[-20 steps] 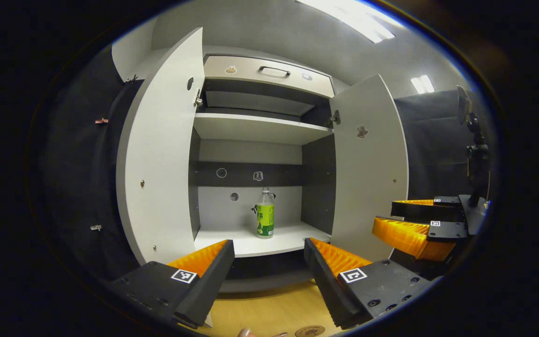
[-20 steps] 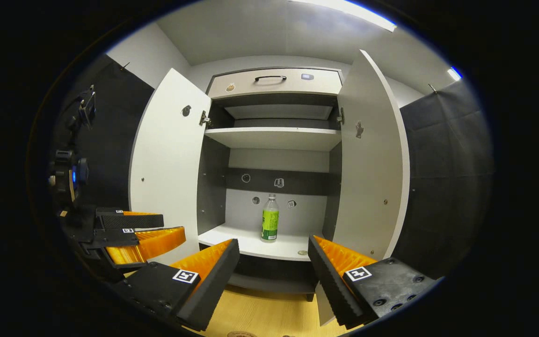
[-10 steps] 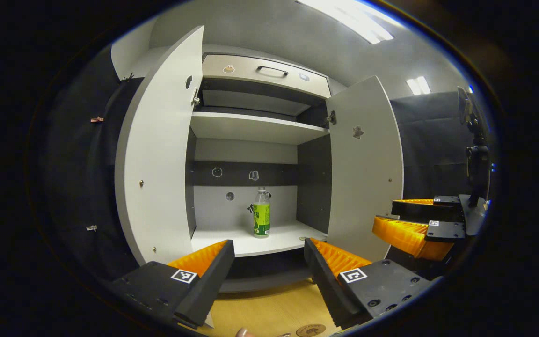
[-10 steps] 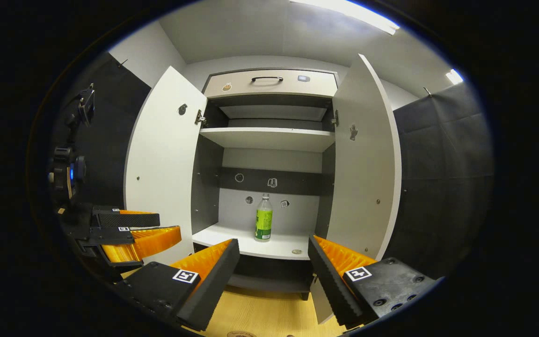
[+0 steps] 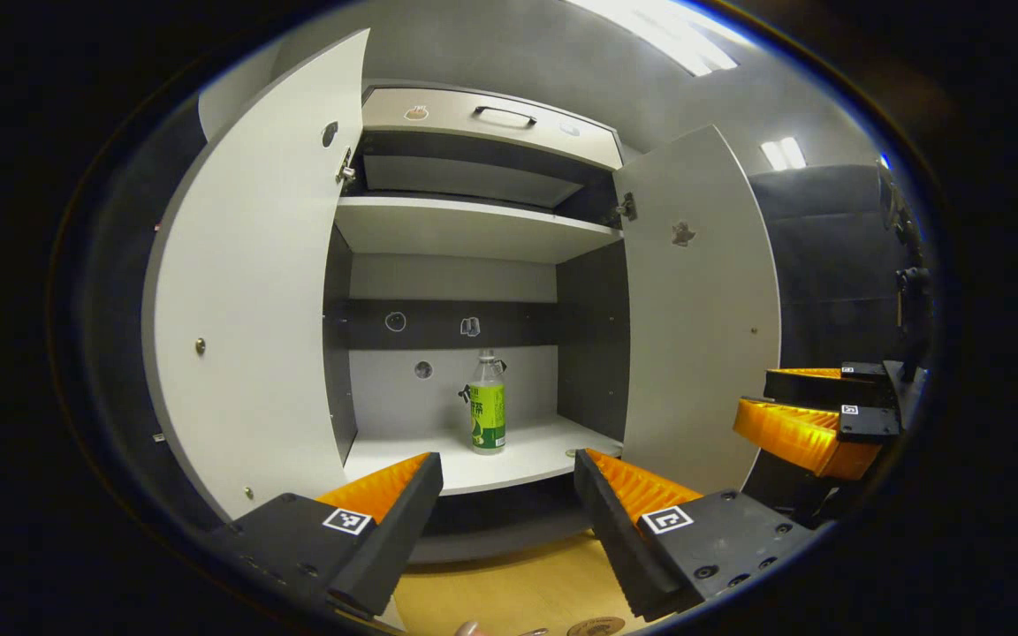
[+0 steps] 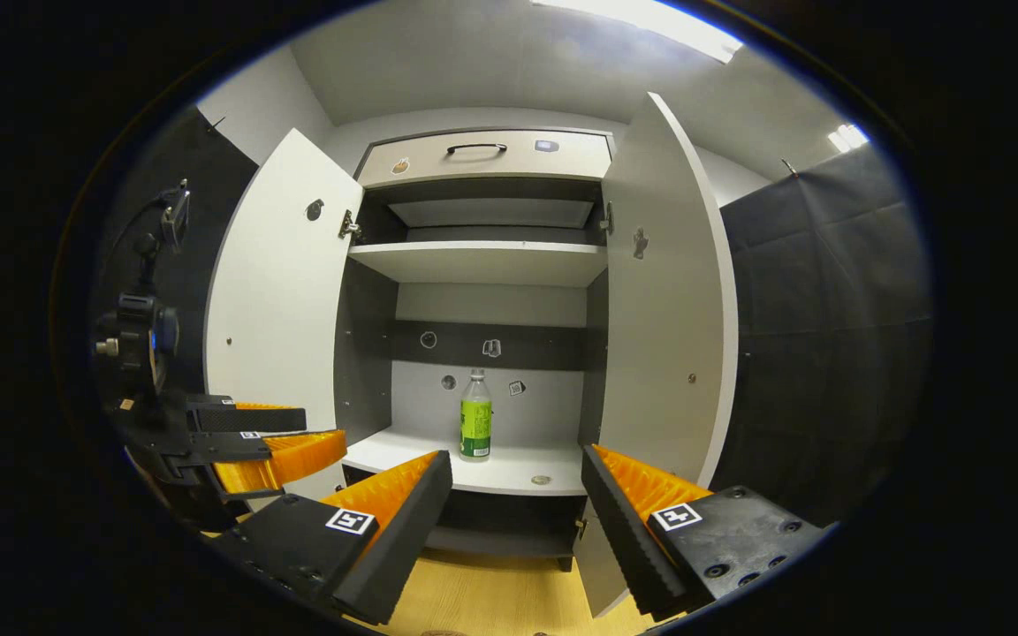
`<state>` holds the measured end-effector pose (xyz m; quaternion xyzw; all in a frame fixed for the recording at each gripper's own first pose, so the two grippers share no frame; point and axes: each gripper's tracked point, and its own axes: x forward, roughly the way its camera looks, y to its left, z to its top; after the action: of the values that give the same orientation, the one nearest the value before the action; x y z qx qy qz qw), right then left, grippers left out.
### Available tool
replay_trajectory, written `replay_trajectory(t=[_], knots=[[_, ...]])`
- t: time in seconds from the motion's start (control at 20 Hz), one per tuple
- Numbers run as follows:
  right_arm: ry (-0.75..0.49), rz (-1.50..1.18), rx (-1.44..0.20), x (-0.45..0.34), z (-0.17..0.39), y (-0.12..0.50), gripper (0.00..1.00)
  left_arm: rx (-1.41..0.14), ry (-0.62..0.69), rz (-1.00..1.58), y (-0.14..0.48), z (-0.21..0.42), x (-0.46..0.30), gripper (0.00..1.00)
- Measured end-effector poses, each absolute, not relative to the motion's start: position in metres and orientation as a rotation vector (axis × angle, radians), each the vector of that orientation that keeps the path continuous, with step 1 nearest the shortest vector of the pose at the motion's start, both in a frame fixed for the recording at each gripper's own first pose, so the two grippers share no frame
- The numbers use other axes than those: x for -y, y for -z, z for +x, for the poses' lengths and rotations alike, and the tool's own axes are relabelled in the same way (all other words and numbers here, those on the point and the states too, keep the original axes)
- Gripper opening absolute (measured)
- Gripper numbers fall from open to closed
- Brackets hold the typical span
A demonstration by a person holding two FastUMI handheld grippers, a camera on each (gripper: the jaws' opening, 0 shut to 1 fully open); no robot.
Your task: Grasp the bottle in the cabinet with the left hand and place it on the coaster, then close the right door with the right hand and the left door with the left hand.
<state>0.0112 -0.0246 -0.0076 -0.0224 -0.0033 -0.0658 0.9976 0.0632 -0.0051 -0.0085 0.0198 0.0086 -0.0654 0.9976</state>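
Note:
A clear bottle point(image 5: 487, 402) with a green label stands upright on the cabinet's lower shelf point(image 5: 438, 459), near the back wall. Both white doors hang wide open: the left door point(image 5: 244, 291) and the right door point(image 5: 695, 309). My left gripper point(image 5: 507, 464) is open and empty, in front of the shelf and well short of the bottle. My right gripper point(image 6: 516, 459) is open too, facing the bottle point(image 6: 475, 415) from farther back. The right gripper point(image 5: 814, 415) also appears beside the right door. A round brown coaster point(image 5: 593, 627) lies on the wooden table at the bottom edge.
An upper shelf point(image 5: 465, 225) and a drawer with a black handle point(image 5: 491, 124) sit above the bottle. A small disc point(image 6: 541, 480) lies on the lower shelf's front right. A camera on a stand point(image 6: 133, 336) rises behind the left gripper point(image 6: 270, 433). Black cloth walls flank the cabinet.
The left gripper has moved closer to the cabinet, so the left door looms larger. The cabinet has slid leftward in the right gripper view. The bottle has stayed put.

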Motion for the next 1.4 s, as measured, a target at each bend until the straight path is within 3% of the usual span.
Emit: replay_trajectory(t=[0.65, 1.2, 1.4], knots=[[0.022, -0.052, -0.009, 0.048, 0.074, 0.033, 0.98, 0.020, 0.093, 0.065, 0.009, 0.206, 0.015, 0.95], [-0.043, -0.081, -0.059, 0.050, 0.093, 0.053, 0.98, 0.036, 0.148, 0.067, 0.019, 0.289, 0.033, 0.95], [-0.075, -0.070, -0.058, 0.042, 0.099, 0.058, 0.98, 0.048, 0.100, 0.067, 0.023, 0.316, 0.026, 0.95]])
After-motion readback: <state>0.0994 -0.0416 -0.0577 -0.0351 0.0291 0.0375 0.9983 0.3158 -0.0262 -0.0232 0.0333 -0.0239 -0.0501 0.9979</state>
